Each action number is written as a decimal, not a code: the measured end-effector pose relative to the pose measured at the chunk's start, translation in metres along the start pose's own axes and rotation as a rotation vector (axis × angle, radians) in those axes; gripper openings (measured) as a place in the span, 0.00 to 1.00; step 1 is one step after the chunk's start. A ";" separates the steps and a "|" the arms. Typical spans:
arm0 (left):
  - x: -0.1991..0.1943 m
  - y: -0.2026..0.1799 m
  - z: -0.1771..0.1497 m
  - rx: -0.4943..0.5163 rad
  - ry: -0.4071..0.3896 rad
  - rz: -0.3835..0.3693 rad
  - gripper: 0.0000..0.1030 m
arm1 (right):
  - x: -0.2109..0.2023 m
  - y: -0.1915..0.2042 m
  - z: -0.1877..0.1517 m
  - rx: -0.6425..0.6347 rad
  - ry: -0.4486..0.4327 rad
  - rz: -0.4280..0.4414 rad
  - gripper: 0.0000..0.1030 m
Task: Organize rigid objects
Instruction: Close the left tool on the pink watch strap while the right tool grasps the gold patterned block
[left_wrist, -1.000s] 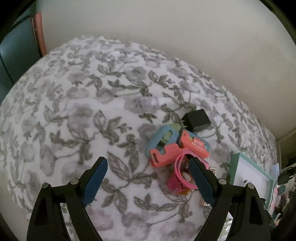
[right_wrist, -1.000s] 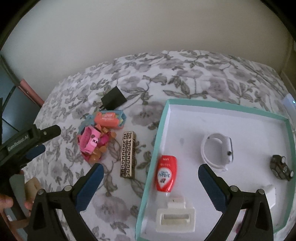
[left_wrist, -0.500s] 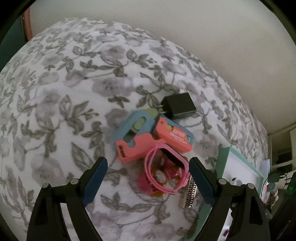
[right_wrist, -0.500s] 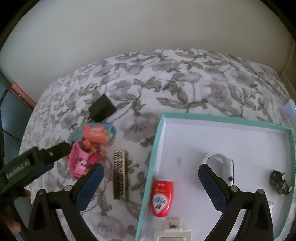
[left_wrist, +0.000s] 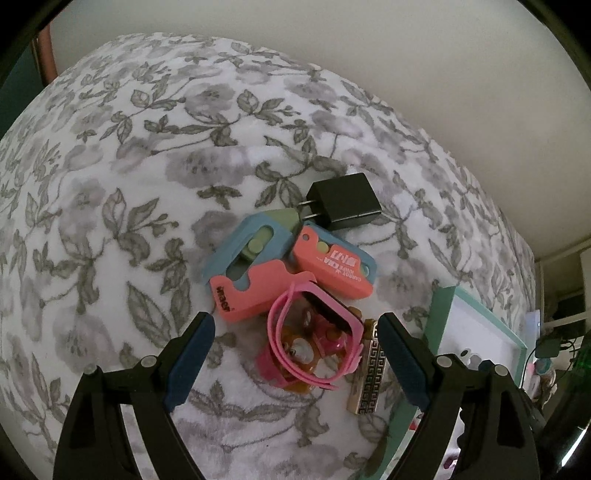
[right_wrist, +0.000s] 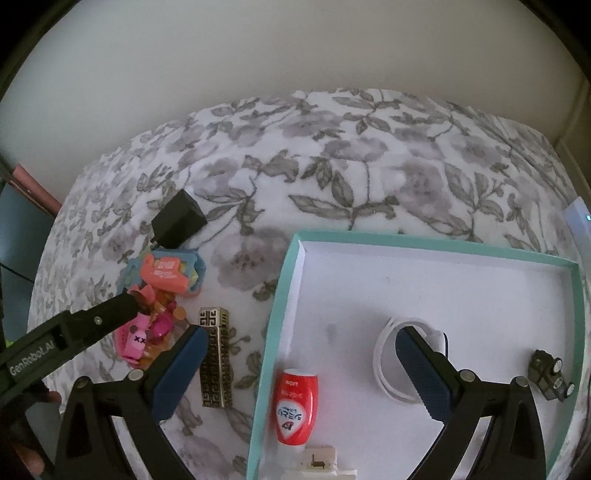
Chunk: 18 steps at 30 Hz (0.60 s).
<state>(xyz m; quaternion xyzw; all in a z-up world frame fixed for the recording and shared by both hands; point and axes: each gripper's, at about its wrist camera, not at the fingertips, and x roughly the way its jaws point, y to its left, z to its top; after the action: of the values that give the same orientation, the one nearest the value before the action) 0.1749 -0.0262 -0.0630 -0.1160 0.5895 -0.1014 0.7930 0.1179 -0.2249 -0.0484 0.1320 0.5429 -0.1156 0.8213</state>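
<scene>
A white bedspread printed with grey flowers and leaves (left_wrist: 147, 177) carries everything. Ahead of the left gripper (left_wrist: 295, 354) lies a heap: a black plug adapter (left_wrist: 343, 206) farthest off, coral and blue plastic cutters (left_wrist: 291, 262) overlapping nearer, then a pink watch (left_wrist: 314, 343) between the fingers. A patterned metal bar (right_wrist: 218, 365) lies just inside the right gripper's (right_wrist: 303, 373) left finger, and a teal-rimmed white tray (right_wrist: 443, 247) spreads under it.
</scene>
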 end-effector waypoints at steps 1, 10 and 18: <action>-0.001 0.000 0.000 0.004 -0.002 0.002 0.87 | -0.001 0.000 0.000 0.001 0.000 -0.001 1.00; 0.003 -0.009 -0.004 0.045 0.014 -0.010 0.82 | -0.012 0.002 0.002 -0.025 -0.021 -0.011 1.00; 0.005 -0.011 -0.006 0.055 0.035 -0.031 0.58 | -0.012 0.003 0.002 -0.029 -0.020 -0.016 1.00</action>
<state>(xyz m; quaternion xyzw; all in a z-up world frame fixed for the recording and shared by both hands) 0.1704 -0.0386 -0.0662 -0.1015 0.5983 -0.1321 0.7838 0.1157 -0.2223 -0.0361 0.1144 0.5375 -0.1155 0.8275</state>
